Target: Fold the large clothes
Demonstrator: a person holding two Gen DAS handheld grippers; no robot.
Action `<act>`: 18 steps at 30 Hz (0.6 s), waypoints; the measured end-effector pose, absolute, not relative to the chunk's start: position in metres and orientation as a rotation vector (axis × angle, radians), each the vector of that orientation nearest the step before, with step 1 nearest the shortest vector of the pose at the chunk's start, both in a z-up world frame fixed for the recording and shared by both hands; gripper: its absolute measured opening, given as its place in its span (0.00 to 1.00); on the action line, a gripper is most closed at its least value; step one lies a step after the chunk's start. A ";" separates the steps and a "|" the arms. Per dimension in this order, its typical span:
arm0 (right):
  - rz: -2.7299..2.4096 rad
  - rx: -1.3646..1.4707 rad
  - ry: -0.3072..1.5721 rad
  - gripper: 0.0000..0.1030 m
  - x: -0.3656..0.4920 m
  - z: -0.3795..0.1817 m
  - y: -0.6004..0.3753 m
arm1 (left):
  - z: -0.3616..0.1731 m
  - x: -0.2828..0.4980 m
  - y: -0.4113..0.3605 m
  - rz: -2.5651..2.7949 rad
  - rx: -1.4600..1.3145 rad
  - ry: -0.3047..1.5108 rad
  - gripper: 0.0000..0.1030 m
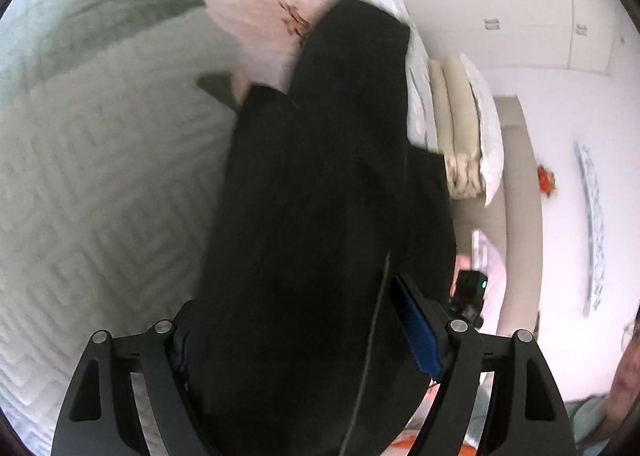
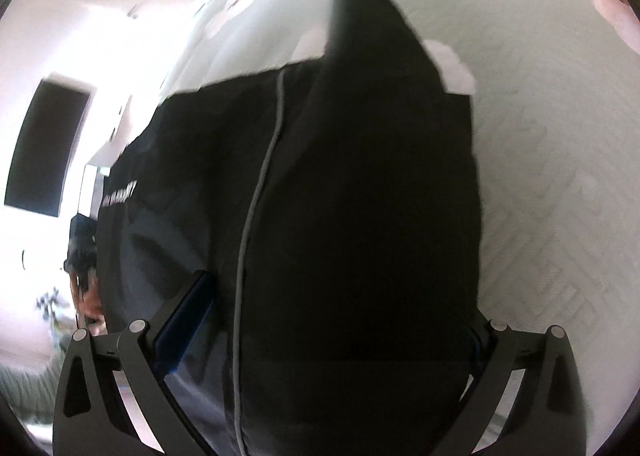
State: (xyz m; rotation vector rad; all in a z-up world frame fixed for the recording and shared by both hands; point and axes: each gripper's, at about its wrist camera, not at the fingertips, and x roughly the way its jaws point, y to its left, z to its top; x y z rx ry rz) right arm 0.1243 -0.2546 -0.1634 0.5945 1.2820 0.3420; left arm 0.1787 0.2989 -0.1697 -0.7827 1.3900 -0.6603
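Fingers of left gripper (image 1: 304, 340) and right gripper (image 2: 320, 320) pinching black garment (image 1: 328, 183) over quilted bedspread (image 1: 100, 175).

Both views were bright and washed out, with soft daylight and almost no hard shadows. In the right wrist view the upper left corner glared to pure white beside a dark screen (image 2: 46, 147). The black garment (image 1: 320, 195) swallowed all detail, its folds barely readable. Motion blur smeared the bedspread (image 1: 100, 183) pattern and the garment's edges. Fisheye bending curved the walls, and dark vignettes ringed the frames.
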 end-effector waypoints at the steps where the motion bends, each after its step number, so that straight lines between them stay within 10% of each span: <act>1: 0.351 0.590 1.283 1.00 0.122 -0.164 -0.256 | -0.171 0.178 0.293 -0.668 -0.749 1.401 0.78; 7: 0.330 0.597 1.247 0.95 0.127 -0.166 -0.251 | -0.161 0.181 0.271 -0.623 -0.689 1.369 0.67; 12: 0.269 0.595 1.199 0.65 0.117 -0.149 -0.245 | -0.120 0.162 0.264 -0.598 -0.647 1.240 0.30; 18: 0.292 0.678 1.095 0.32 0.093 -0.103 -0.245 | -0.050 0.138 0.252 -0.628 -0.619 1.110 0.26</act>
